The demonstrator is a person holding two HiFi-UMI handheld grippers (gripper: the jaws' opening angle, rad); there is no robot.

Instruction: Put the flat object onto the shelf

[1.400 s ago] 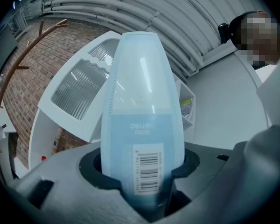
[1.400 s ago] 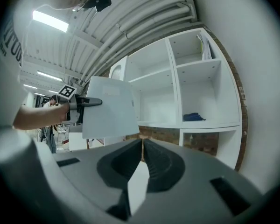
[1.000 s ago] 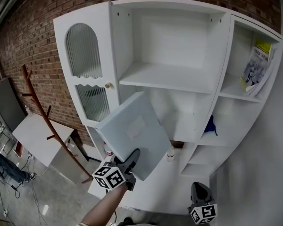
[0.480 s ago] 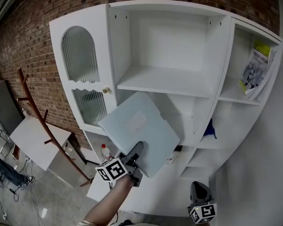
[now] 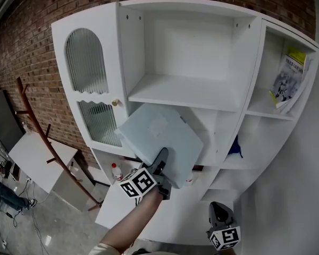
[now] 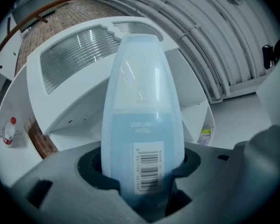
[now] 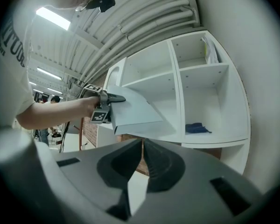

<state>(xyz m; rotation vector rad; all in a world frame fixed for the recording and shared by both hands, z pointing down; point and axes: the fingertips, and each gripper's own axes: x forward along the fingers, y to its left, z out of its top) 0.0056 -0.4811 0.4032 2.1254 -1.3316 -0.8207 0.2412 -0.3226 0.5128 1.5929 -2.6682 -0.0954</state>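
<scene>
White shelf, left gripper fingers gripping blue folder, right gripper fingers closed, empty

A wooden coat stand leans before the brick wall; just below it stands a small white table; lower left of it, a person's legs in jeans; to its right, a ribbed-glass cabinet door and, lower, a small red-capped bottle; further right, a dark blue cloth; far right and higher, a yellow-topped magazine.
</scene>
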